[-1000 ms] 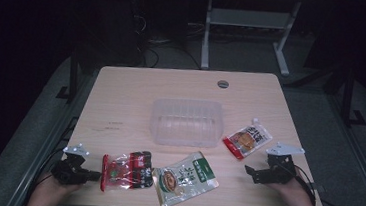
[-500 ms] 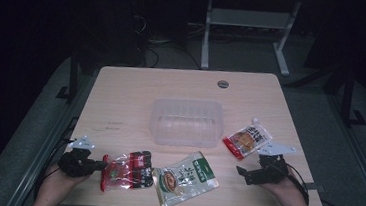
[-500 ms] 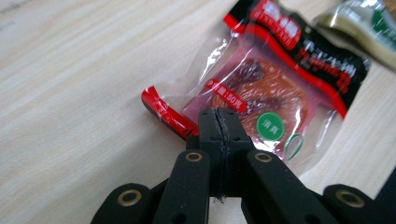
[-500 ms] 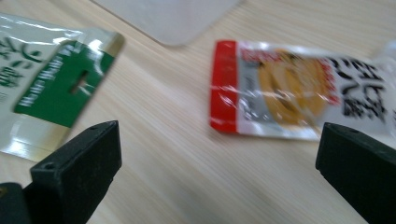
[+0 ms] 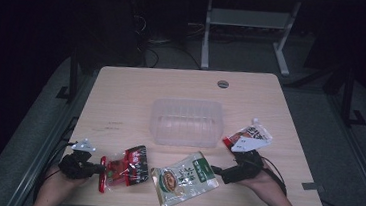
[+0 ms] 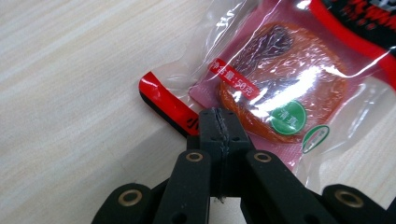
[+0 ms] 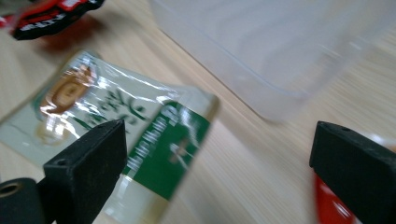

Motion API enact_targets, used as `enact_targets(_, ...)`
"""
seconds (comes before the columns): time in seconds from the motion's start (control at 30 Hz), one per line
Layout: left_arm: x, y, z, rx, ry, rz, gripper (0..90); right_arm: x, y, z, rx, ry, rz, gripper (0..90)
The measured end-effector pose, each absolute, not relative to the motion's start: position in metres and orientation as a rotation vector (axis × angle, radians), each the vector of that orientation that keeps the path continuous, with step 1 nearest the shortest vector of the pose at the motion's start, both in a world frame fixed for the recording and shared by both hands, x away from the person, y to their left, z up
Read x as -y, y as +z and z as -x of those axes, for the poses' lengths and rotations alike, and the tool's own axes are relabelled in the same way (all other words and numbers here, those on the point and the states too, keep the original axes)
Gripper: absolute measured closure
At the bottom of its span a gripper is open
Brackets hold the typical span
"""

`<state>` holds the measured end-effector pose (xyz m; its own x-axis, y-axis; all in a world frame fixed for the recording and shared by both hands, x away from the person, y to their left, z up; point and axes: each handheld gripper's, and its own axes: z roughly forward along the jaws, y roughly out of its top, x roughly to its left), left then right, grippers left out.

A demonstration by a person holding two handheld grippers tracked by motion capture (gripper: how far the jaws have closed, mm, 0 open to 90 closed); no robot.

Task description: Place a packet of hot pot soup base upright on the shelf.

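Pale wood tabletop (image 5: 121,97) sits under dim light, with dark floor around it. My left gripper (image 6: 218,122) has its jaws pinched tight on the edge of the red snack packet (image 6: 280,88), which lies flat at the near left of the table. My right gripper (image 7: 219,172) hangs with jaws spread wide, nothing between them, just beside the green packet (image 7: 140,135). Behind both lies the clear plastic tub (image 5: 187,121), and a third red-and-white packet (image 5: 248,137) rests to its right.
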<state>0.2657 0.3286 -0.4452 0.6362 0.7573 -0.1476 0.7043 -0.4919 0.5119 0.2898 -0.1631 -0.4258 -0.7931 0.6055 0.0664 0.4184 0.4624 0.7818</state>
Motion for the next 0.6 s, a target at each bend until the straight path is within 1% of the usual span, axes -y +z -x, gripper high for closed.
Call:
enact_targets(0.17,-0.327,-0.447,-0.266,-1.147,0.108,-2.304,89.6,0.14,-0.421,-0.289,-2.577,1.26,-0.794,5.2)
enact_targets(0.37,-0.321,-0.448,-0.267,-1.131,0.114,-2.31,89.6,0.119,-0.419,-0.289,-2.648,1.278,-0.753,5.9)
enact_targets(0.4,-0.318,-0.447,-0.267,-1.134,0.112,-2.312,89.6,0.111,-0.418,-0.29,-2.673,1.302,-0.734,6.1)
enact_targets(0.47,-0.316,-0.448,-0.267,-1.13,0.116,-2.308,89.6,0.102,-0.418,-0.29,-2.689,1.33,-0.726,8.9)
enact_targets(0.5,-0.316,-0.448,-0.267,-1.13,0.116,-2.308,89.6,0.102,-0.418,-0.29,-2.689,1.33,-0.726,8.9)
enact_targets(0.6,-0.315,-0.448,-0.267,-1.122,0.111,-2.306,89.6,0.085,-0.418,-0.293,-2.732,1.341,-0.691,11.9)
